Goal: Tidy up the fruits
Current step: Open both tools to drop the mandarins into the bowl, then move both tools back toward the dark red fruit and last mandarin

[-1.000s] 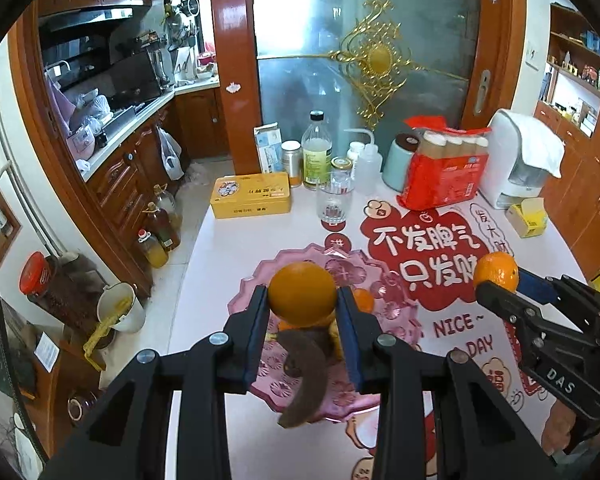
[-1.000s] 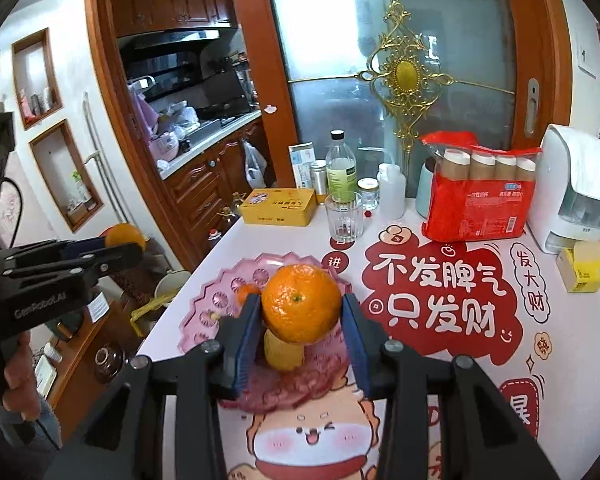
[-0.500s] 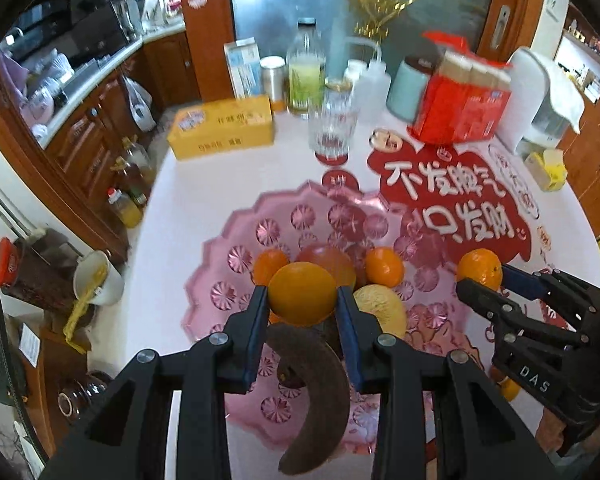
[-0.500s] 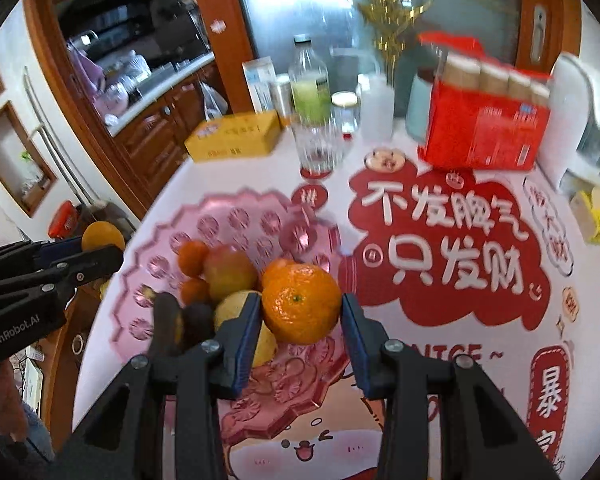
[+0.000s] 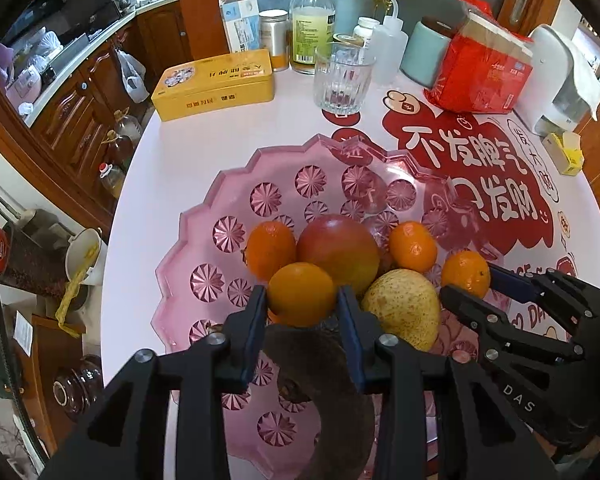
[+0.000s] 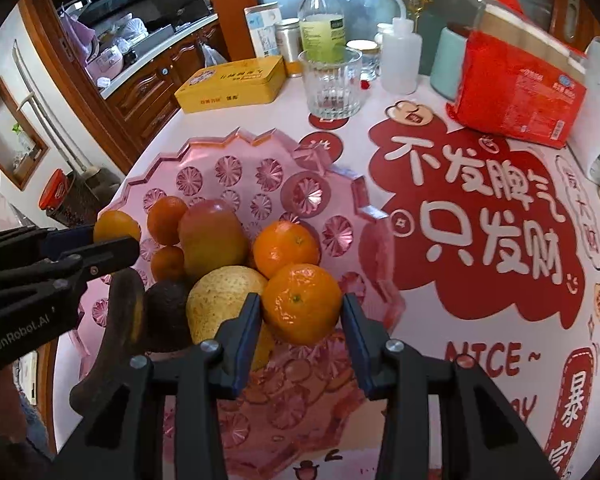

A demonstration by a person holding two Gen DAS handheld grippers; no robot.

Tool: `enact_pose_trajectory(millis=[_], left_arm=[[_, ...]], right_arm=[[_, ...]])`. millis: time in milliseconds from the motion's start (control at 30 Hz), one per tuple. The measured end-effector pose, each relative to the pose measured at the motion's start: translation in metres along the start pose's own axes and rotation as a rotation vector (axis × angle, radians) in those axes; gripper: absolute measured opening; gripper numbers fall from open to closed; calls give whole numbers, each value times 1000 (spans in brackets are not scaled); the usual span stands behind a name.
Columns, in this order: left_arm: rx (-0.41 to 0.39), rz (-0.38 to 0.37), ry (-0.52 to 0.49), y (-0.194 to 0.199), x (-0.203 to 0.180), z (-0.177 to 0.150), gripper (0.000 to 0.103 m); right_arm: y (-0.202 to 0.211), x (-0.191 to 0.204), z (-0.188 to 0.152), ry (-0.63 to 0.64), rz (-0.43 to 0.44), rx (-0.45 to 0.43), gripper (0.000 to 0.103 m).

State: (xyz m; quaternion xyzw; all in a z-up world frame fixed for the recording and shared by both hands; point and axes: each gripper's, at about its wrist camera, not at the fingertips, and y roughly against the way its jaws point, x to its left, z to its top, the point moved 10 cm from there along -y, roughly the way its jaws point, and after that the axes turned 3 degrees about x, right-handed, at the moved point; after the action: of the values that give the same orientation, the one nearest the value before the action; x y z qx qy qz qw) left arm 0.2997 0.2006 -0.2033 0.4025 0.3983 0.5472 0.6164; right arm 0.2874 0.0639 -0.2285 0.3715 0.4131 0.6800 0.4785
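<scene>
Both tools are hanging over the pink glass fruit tray on the worktop, each with an orange between its fingers. The left tool is opening its jaws right now; its orange is sitting between the blue pads and looks like it's settling onto the pile, though I can't tell if the pads are pressing on it anymore. The right tool is clamping its own orange with the jaws only partly closed, pads against both sides of the fruit. Just ahead of the left tool there's a big reddish mango, with a small orange to the mango's left and another to its right. A yellowish pear is lying between the two tools, touching the mango. Right under the left tool a very dark, overripe banana is curving toward the camera, and in the right wrist view a dark avocado is sitting beside the pear. Well beyond both tools a ribbed drinking glass, a yellow tin and a red package are standing on the worktop.
</scene>
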Motion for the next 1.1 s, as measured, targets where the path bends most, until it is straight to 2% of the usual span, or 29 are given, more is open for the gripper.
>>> enact_pose_trajectory(millis=[67, 267, 433, 733, 1100], left_arm=[[-11, 8, 1, 1, 1, 1, 54], [-29, 17, 14, 8, 2, 0, 66], [-40, 15, 31, 18, 5, -3, 68], [-71, 17, 28, 41, 2, -9, 71], [-129, 12, 8, 88, -12, -20, 73]], right_arm=[[-1, 1, 0, -10, 17, 2, 42], [8, -1, 6, -24, 29, -34, 43], [21, 1, 11, -14, 22, -72, 46], [38, 9, 5, -7, 33, -89, 46], [83, 17, -3, 3, 35, -150, 46]])
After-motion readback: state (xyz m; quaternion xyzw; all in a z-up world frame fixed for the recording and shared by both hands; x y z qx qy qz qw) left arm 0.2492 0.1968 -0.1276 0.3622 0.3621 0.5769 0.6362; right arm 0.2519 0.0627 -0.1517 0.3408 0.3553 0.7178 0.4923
